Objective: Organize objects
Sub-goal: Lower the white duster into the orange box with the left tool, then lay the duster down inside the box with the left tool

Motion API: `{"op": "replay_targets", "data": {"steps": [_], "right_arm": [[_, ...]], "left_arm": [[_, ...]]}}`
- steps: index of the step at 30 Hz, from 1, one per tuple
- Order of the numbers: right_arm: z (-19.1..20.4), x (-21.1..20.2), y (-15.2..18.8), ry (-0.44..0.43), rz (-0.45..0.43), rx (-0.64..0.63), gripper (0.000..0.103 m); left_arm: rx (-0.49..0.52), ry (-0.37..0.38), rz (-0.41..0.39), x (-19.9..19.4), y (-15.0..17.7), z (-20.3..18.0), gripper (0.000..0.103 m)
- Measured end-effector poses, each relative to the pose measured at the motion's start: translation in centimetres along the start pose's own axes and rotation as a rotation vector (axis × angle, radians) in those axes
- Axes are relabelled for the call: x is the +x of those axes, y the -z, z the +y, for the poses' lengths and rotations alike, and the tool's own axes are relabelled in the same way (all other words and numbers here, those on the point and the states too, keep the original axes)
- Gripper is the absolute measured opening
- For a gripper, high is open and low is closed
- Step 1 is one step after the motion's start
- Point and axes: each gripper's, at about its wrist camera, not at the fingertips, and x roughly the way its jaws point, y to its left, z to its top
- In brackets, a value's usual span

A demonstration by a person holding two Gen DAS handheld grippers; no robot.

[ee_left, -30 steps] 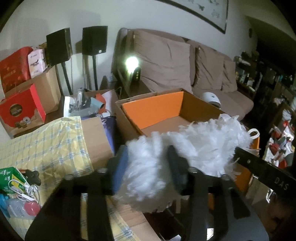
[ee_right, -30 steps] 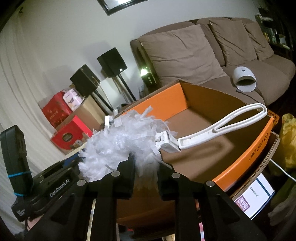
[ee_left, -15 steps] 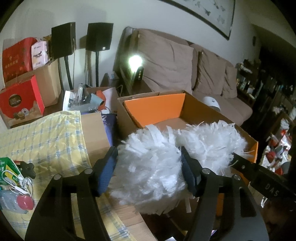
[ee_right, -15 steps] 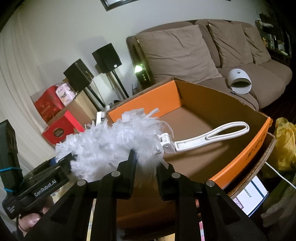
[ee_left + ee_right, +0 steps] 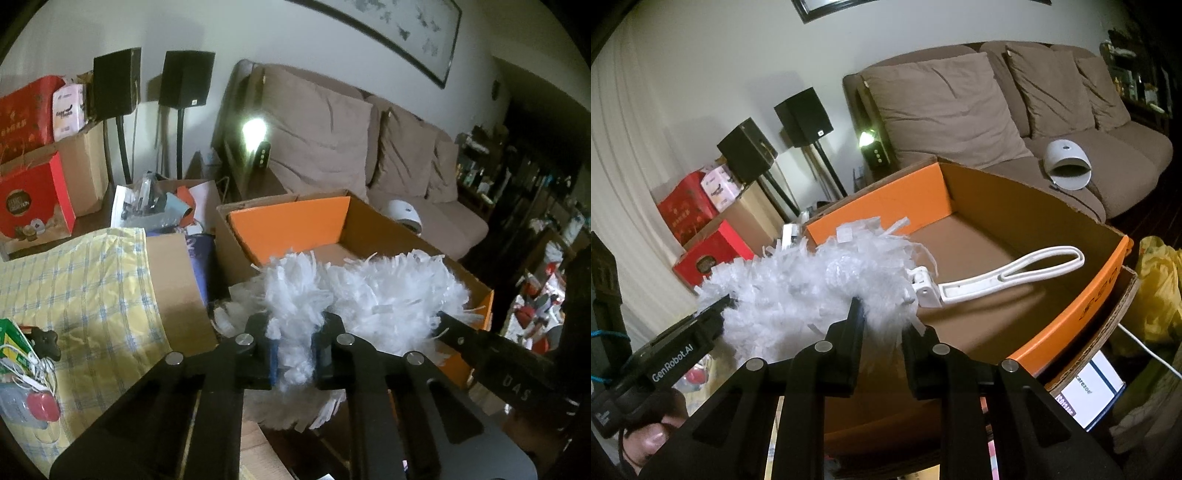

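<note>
My left gripper (image 5: 294,360) has just been closing and now pinches the fluffy white head of a duster (image 5: 354,291). My right gripper (image 5: 882,334) is nearly closed, clamped on the head nearer the handle (image 5: 1008,273). The duster hangs over the near edge of an open cardboard box (image 5: 1082,310), the handle reaching in above its bare floor. A brown sofa (image 5: 960,110) stands beyond the far edge.

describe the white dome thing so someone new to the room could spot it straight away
Find the brown sofa behind the orange box. On its seat cushion, near the box's far corner, sits a white dome with a dark arched opening. It is the only hard white thing on the sofa; all else there is brown pillows.
</note>
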Motion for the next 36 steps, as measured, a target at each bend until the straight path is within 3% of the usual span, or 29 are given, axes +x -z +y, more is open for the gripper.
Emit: {"op": "replay_targets", "data": {"steps": [11,16,24,28,31,36], "right_arm": [[2.0,-4.2,-3.4,0.029,-0.147,-0.047,0.017],[3.2,-4.7,-5.2,0.034,-0.195,-0.094,0.017],[3.0,-2.8,-6.1,0.052,-0.181,-0.111,0.017],[1.2,-2.1,-6.1,0.036,-0.157,-0.066,0.013],[0.6,-1.6,-6.1,0.049,-0.141,-0.057,0.01],[-0.4,0.0,-5.7,0.072,-0.104,-0.046,0.008]], "left_arm": [[-0.011,0.115,-0.1,-2.7,-5.4,-0.4,0.01],[0.075,0.083,-0.144,-3.3,-8.0,-1.1,0.01],[0.285,0.043,-0.168,-2.8,-10.6,-4.9,0.01],[0.322,0.089,-0.162,-2.2,-10.8,-7.4,0.01],[0.375,0.07,-0.151,-0.8,-9.6,-9.1,0.009],[0.33,0.088,-0.09,1.3,-8.9,-8.3,0.009]]}}
